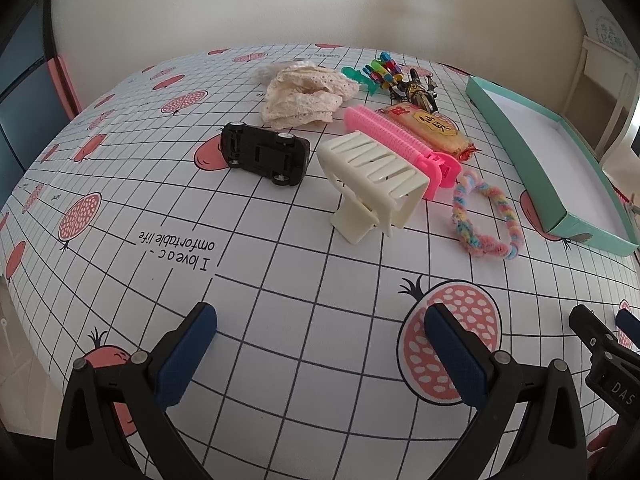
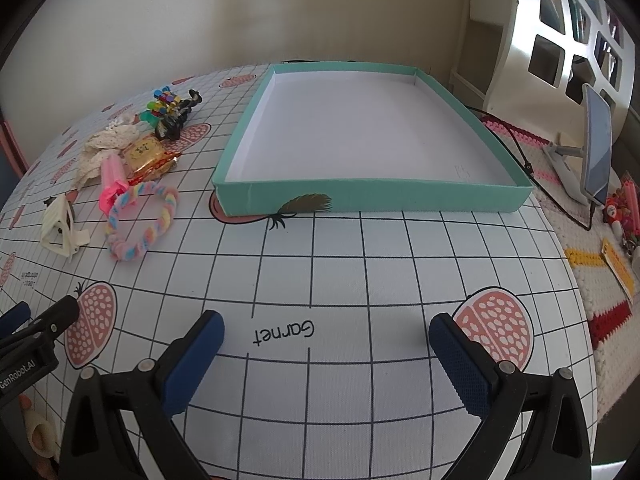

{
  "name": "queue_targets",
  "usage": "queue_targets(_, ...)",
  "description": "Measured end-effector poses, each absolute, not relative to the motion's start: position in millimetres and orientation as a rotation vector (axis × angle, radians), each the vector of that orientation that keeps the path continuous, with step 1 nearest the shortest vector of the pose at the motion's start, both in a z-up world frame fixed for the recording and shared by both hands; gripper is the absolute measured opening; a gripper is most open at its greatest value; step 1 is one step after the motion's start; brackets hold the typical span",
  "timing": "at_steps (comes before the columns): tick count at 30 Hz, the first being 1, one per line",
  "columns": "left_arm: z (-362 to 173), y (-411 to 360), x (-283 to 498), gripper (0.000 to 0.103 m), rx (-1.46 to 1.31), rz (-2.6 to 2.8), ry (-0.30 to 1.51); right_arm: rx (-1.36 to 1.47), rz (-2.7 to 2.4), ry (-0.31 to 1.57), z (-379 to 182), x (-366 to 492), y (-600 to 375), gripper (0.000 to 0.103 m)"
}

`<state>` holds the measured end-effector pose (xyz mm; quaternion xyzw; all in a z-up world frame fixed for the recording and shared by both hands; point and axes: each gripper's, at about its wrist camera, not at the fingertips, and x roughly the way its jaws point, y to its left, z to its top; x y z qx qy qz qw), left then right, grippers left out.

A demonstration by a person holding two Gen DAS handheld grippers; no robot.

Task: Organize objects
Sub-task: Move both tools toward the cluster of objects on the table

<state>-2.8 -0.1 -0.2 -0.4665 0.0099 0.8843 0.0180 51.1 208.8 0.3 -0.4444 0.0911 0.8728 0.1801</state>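
Note:
My left gripper [image 1: 320, 320] is open and empty above the checked tablecloth, short of a cluster of objects: a black toy car [image 1: 266, 155] on its side, a cream hair claw [image 1: 372, 184], a pink comb clip [image 1: 400, 140], a pastel braided loop [image 1: 486, 216], a wrapped snack [image 1: 436, 128], a lace scrunchie [image 1: 304, 94], colourful clips [image 1: 382, 70] and a dark figure [image 1: 418, 90]. My right gripper [image 2: 326, 332] is open and empty in front of the empty teal box [image 2: 372, 196]. The cluster lies left of the box [image 2: 132, 168].
The table [image 2: 340, 264] has a white grid cloth with pomegranate prints. At its right edge stand a phone on a stand [image 2: 596, 148] with a black cable, a knitted mat and small items. A white shelf unit [image 2: 560, 40] stands at the back right.

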Motion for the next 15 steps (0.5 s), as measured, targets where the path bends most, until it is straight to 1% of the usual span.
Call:
queue_targets(6, 0, -1, -2, 0.103, -1.443, 2.745, 0.032, -1.289, 2.447, 0.273, 3, 50, 211, 0.103)
queue_targets(8, 0, -1, -2, 0.103, -1.446, 2.742, 0.031, -1.257, 2.456, 0.276, 10, 51, 211, 0.103)
queue_targets(12, 5, -3, -4, 0.103, -1.472, 2.688, -0.024, -1.173, 2.529, 0.295, 43, 46, 210, 0.103)
queue_targets(15, 23, -6, -12, 0.103, -1.484, 2.674, -0.050, -1.127, 2.593, 0.287, 77, 36, 207, 0.103)
